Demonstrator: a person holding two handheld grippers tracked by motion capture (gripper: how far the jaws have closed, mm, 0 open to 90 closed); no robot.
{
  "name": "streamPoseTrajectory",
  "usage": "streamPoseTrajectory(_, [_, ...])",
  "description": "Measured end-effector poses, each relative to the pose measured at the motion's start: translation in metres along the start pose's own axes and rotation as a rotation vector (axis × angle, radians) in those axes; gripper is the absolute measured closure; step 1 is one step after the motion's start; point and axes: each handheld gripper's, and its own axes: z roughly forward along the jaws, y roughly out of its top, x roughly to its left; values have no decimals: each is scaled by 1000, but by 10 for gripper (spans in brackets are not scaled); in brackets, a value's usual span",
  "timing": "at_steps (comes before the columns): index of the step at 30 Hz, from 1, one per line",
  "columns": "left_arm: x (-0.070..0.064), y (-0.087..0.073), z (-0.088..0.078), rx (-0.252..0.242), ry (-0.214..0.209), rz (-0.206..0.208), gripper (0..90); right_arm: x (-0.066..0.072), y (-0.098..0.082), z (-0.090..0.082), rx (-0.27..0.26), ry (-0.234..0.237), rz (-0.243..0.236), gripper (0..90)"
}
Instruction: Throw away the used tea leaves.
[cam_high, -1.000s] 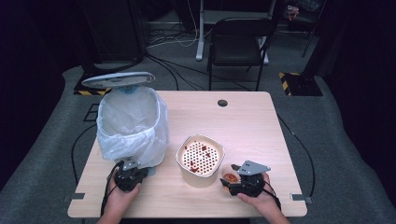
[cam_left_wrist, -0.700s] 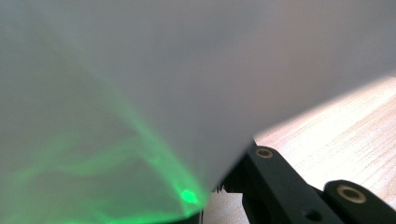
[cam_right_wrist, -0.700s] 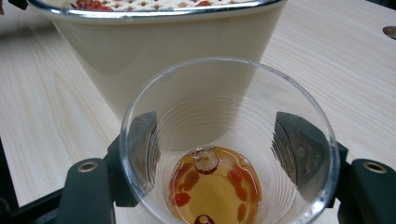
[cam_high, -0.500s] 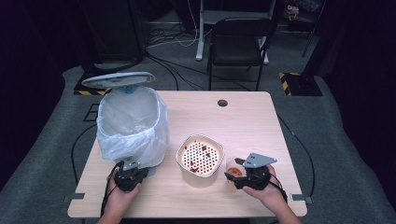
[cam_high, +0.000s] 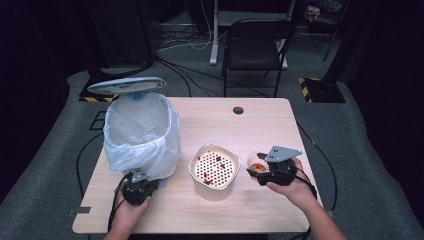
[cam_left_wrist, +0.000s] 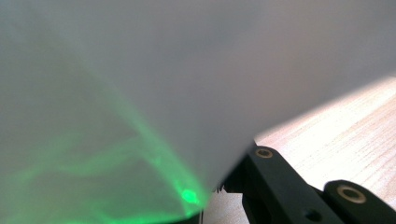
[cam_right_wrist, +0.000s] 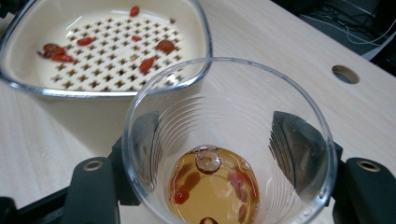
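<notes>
Now that your right gripper (cam_high: 256, 172) has lifted the clear cup (cam_right_wrist: 229, 154) off the table beside the strainer bowl (cam_high: 212, 170), jaws just tightened on it, tea and berries inside, you look ready to pour; your left gripper (cam_high: 136, 189) stays clenched on the bin liner (cam_high: 142, 135)

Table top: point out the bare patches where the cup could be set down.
The far right of the table, from the strainer bowl back to the round hole, is bare. So is the near edge between the two hands. The left side is crowded by the lined bin, with the left claw at its base.
</notes>
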Motion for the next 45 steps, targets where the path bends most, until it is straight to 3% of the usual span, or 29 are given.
streamPoseTrajectory(3, [0,0,0,0,-1,1,883,-8,8,0,-11,-1,4,339])
streamPoseTrajectory(4, [2,0,-2,22,-1,31,883,-10,10,0,-12,-3,3,341])
streamPoseTrajectory(5, [-1,0,0,-5,8,-19,883,-12,12,0,-13,-4,3,343])
streamPoseTrajectory(7, [-1,0,0,-6,12,-25,883,-16,16,1,-14,-4,6,349])
streamPoseTrajectory(8, [0,0,-1,11,9,0,883,-17,18,1,-13,-9,4,350])
streamPoseTrajectory(9, [-1,0,0,-2,8,-19,883,-19,20,2,-16,-8,-3,353])
streamPoseTrajectory(10, [4,1,-3,46,9,47,883,-20,21,2,-17,-15,-1,357])
streamPoseTrajectory(11, [4,1,-3,46,10,45,883,-22,23,1,-23,-18,5,359])
streamPoseTrajectory(12, [5,1,-4,53,-1,69,883,-24,25,1,-30,-18,-2,362])
streamPoseTrajectory(13, [0,0,0,2,-2,-2,883,-25,27,0,-33,-19,0,366])
streamPoseTrajectory(14, [5,1,-3,44,-3,64,883,-26,29,0,-33,-22,-2,370])
streamPoseTrajectory(15, [0,0,0,2,-3,1,883,-27,30,-1,-38,-22,-4,376])
streamPoseTrajectory(17, [3,1,-3,41,6,46,883,-29,34,-2,-44,-19,-11,386])
streamPoseTrajectory(24, [4,1,-3,43,5,45,883,-30,47,-2,-48,-14,-47,414])
streamPoseTrajectory(27, [8,3,-4,60,-3,114,883,-30,53,-1,-50,-8,-66,425])
streamPoseTrajectory(29, [8,3,-4,60,-4,113,883,-30,57,0,-48,-2,-88,430])
streamPoseTrajectory(30, [4,1,-2,17,-13,57,883,-29,59,1,-49,-9,-96,432])
streamPoseTrajectory(31, [3,1,-1,1,-15,38,883,-29,61,2,-51,-12,-110,434])
streamPoseTrajectory(32, [7,2,-3,43,-9,97,883,-29,63,2,-49,-12,-121,435])
streamPoseTrajectory(33, [8,2,-4,55,-7,113,883,-29,64,3,-50,-14,-127,436])
streamPoseTrajectory(37, [8,2,-4,55,-8,115,883,-27,71,7,-45,-22,-175,441])
streamPoseTrajectory(38, [2,1,0,-10,-18,25,883,-27,71,8,-44,-18,-185,443])
streamPoseTrajectory(42, [2,1,0,-9,-19,27,883,-24,76,12,-42,-18,-229,449])
streamPoseTrajectory(44, [8,3,-4,56,-9,118,883,-23,78,14,-42,-16,-251,452])
streamPoseTrajectory(45, [8,3,-4,55,-10,117,883,-22,79,14,-45,-14,-256,453])
